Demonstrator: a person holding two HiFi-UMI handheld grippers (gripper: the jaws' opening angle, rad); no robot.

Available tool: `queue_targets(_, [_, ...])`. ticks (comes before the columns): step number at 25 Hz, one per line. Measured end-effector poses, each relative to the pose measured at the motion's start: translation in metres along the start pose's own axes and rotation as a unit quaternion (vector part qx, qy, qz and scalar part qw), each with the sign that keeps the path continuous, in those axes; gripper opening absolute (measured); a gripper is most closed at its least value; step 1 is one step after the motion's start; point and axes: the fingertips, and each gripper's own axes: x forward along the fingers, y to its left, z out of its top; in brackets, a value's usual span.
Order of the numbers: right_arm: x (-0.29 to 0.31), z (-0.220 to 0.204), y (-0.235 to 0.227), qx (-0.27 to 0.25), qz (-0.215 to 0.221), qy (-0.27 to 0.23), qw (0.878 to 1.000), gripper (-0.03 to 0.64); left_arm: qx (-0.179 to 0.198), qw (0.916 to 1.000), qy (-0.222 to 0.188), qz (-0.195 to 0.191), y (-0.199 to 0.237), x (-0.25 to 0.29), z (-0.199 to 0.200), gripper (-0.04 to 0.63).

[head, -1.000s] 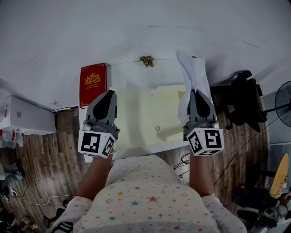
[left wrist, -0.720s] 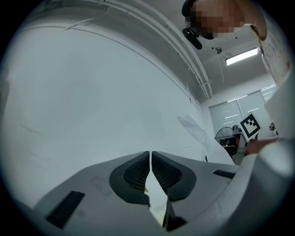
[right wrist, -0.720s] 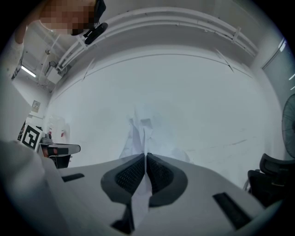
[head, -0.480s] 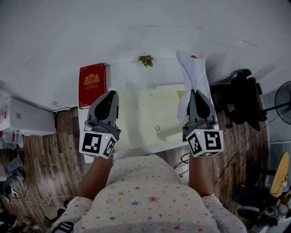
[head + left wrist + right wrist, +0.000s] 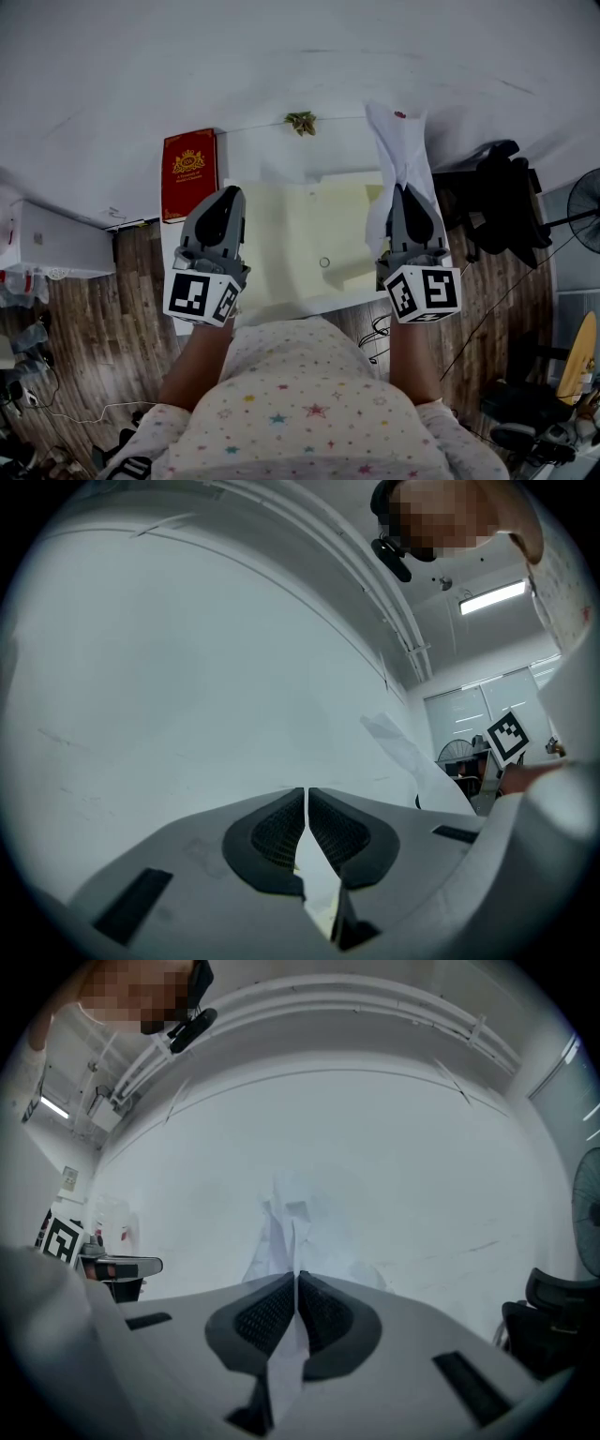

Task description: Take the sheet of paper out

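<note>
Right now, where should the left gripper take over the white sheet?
Probably its free far end, coming from the left. The right gripper already pinches the near end, and the sheet stands out crumpled beyond those jaws, so only that end is open to grip.

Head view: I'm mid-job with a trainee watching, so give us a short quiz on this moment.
1. True or false: the right gripper has its fingers shut on the sheet.
2. The book is: A red, B blue, C green?
3. Fill in: in the head view, the left gripper sits at the ____ edge of the folder.
Key: 1 true; 2 A; 3 left.
</note>
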Motion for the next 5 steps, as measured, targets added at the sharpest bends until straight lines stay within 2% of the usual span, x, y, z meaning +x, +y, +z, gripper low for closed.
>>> queue_targets(5, [-0.0007, -0.0002, -0.0012, 0.0, 0.0, -0.001, 1.0, 0.012, 0.001, 1.0, 0.0, -0.002, -0.0013, 0.0001, -0.0008, 0.025])
